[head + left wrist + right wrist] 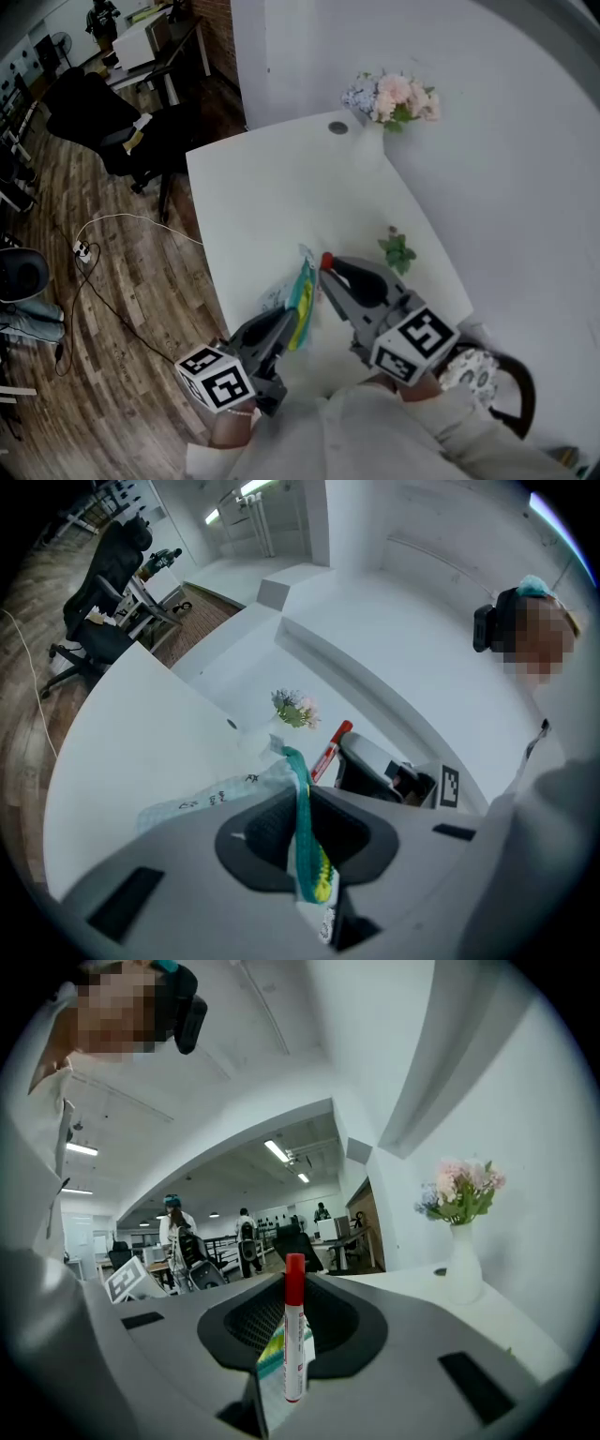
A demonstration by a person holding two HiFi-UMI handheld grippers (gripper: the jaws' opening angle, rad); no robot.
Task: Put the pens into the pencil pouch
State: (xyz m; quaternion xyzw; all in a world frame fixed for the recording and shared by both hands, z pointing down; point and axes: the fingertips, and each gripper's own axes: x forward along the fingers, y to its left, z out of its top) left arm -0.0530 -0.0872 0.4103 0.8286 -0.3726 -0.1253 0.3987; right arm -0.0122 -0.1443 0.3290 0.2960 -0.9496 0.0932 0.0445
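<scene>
The pencil pouch [298, 298], clear with a teal zip edge and a yellow-green patch, hangs over the white table [272, 197]. My left gripper [289, 323] is shut on its edge; in the left gripper view the teal strip [302, 822] runs between the jaws. My right gripper [328, 270] is shut on a white pen with a red cap [326, 260], just right of the pouch's top. The right gripper view shows the pen [293, 1335] upright between the jaws of the right gripper [292, 1330], beside a teal-and-yellow printed strip. From the left gripper [305, 799], the pen [328, 752] shows past the pouch.
A white vase of pink flowers [394, 98] stands at the table's far corner, near a round grommet [337, 127]. A small green sprig [397, 251] lies by the right edge. A black office chair [94, 122] and cables are on the wood floor at left.
</scene>
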